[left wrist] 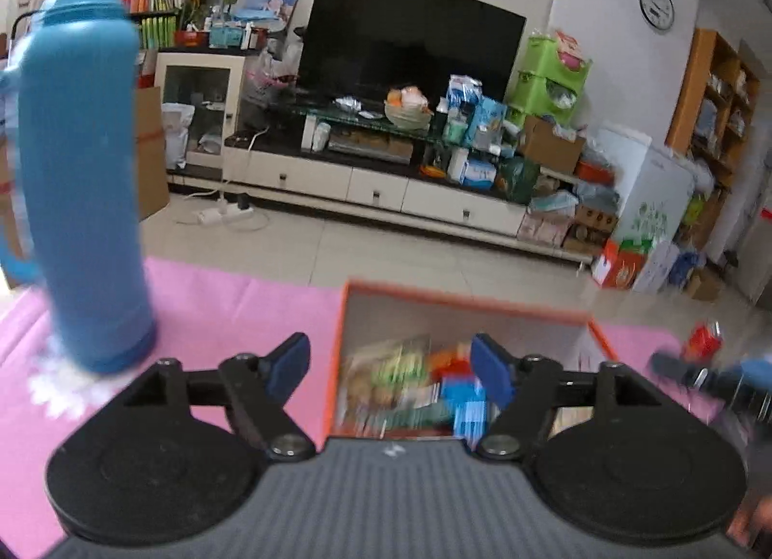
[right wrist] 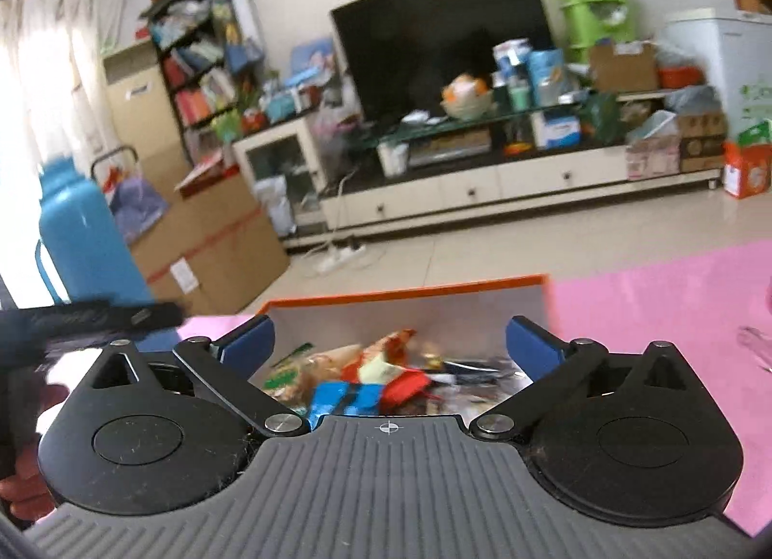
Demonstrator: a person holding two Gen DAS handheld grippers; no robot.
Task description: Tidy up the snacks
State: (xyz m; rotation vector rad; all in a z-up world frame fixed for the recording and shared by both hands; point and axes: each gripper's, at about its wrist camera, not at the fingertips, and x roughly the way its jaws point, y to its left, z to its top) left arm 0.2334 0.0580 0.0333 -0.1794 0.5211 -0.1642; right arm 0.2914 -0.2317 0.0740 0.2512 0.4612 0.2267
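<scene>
An orange-rimmed box (left wrist: 463,303) stands on the pink tablecloth (left wrist: 231,298), holding several snack packets (left wrist: 410,390), blurred in the left wrist view. My left gripper (left wrist: 391,366) is open and empty, above the box's near left side. In the right wrist view the same box (right wrist: 410,288) holds snack packets (right wrist: 381,375) in red, blue and tan wrappers. My right gripper (right wrist: 388,342) is open and empty, just above the box's near edge. The right gripper also shows blurred at the right edge of the left wrist view (left wrist: 714,375).
A tall blue thermos (left wrist: 82,182) stands on the cloth left of the box; it also shows in the right wrist view (right wrist: 82,240). A small red item (left wrist: 704,342) lies at the right. Beyond the table are tiled floor, a TV cabinet (left wrist: 376,182) and cardboard boxes (right wrist: 212,240).
</scene>
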